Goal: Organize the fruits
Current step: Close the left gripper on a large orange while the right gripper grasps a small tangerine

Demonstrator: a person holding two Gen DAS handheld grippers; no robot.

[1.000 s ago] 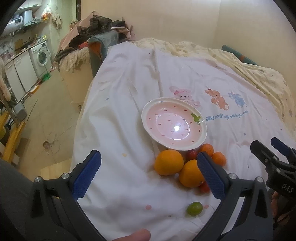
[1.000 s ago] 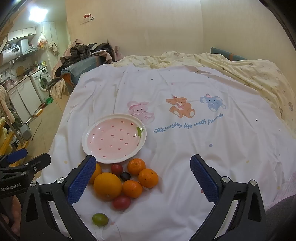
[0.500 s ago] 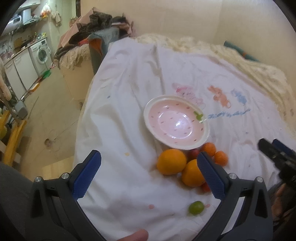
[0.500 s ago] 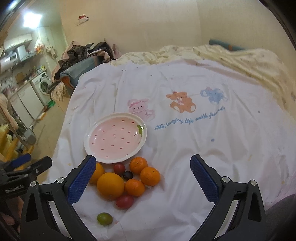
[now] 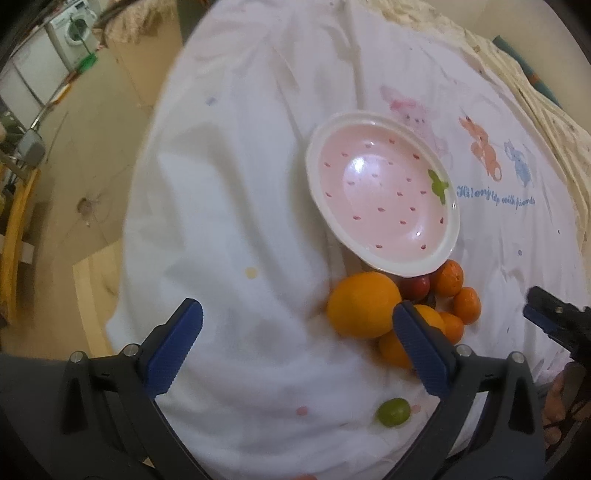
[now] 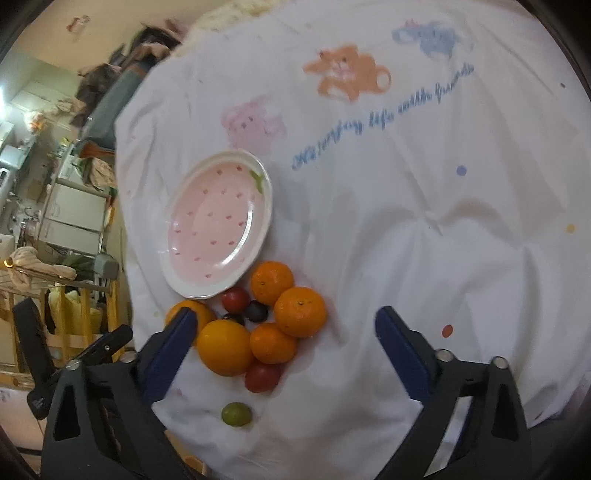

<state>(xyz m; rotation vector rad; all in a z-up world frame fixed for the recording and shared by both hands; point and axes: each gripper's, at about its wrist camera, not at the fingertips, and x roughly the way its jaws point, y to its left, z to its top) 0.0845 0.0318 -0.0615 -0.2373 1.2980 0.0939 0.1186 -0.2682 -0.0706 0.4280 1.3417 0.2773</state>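
An empty pink strawberry-pattern plate (image 5: 384, 195) (image 6: 218, 225) lies on the white sheet. Just in front of it sits a pile of fruit: a big orange (image 5: 364, 304) (image 6: 225, 347), a second orange (image 6: 195, 314), three mandarins (image 6: 300, 312), red fruits (image 6: 262, 376) and dark grapes (image 6: 256, 311). A green grape (image 5: 393, 412) (image 6: 236, 414) lies apart, nearer me. My left gripper (image 5: 297, 314) is open above the sheet, left of the pile, its right finger covering part of an orange. My right gripper (image 6: 284, 317) hovers over the pile with jaws closing, touching no fruit.
The bed sheet (image 6: 406, 221) carries cartoon animals and blue writing. Its left edge (image 5: 140, 206) drops to the floor. A washing machine (image 5: 70, 31) and cupboards stand far left, and a yellow rack (image 6: 74, 314) with cloths is beside the bed. A crumpled blanket (image 5: 535, 92) lies at the far right.
Both grippers have tipped downward and come closer to the fruit pile. The right gripper's jaws stand narrower than before. Plate and fruit have not moved.
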